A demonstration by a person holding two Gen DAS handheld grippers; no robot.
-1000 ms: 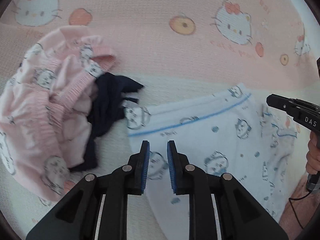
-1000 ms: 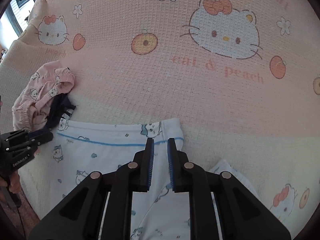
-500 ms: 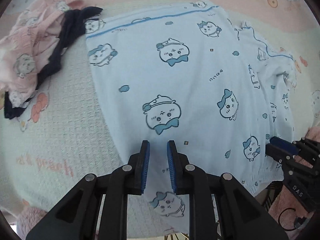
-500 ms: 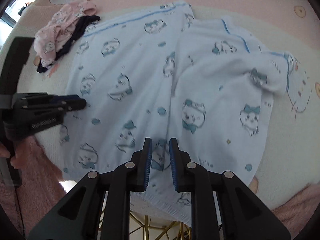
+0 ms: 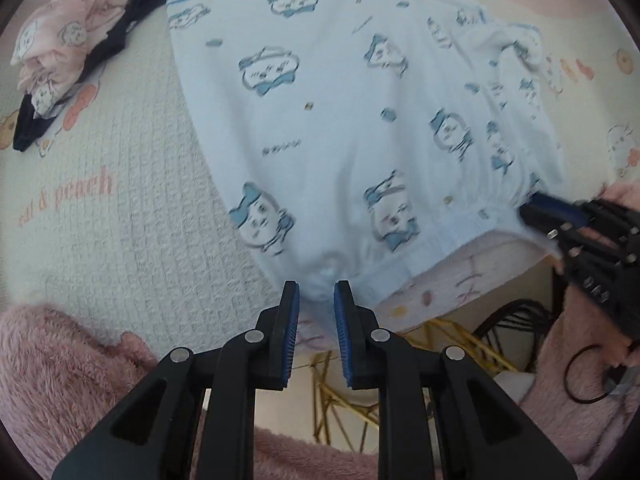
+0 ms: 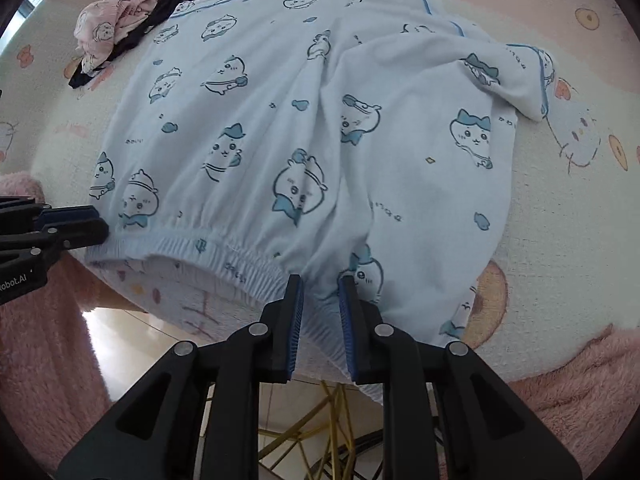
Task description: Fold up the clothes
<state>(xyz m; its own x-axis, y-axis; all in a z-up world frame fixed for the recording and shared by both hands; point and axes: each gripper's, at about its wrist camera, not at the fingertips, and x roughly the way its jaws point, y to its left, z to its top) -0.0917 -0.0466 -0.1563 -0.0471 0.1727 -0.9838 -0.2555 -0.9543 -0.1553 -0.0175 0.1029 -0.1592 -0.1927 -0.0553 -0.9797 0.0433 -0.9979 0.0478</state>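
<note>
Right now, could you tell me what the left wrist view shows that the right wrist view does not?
Only the left wrist view shows the right gripper from the side, pinching the waistband. Only the right wrist view shows the crumpled right leg of the light blue shorts and the left gripper at the waistband's other corner. Both show the shorts, the pink garment and the dark garment.

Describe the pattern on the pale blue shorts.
Pale blue elastic-waist shorts: cartoon animal faces with blue bows and caps, small blue blobs, blue hem stripe. Clearest in the right wrist view.
</note>
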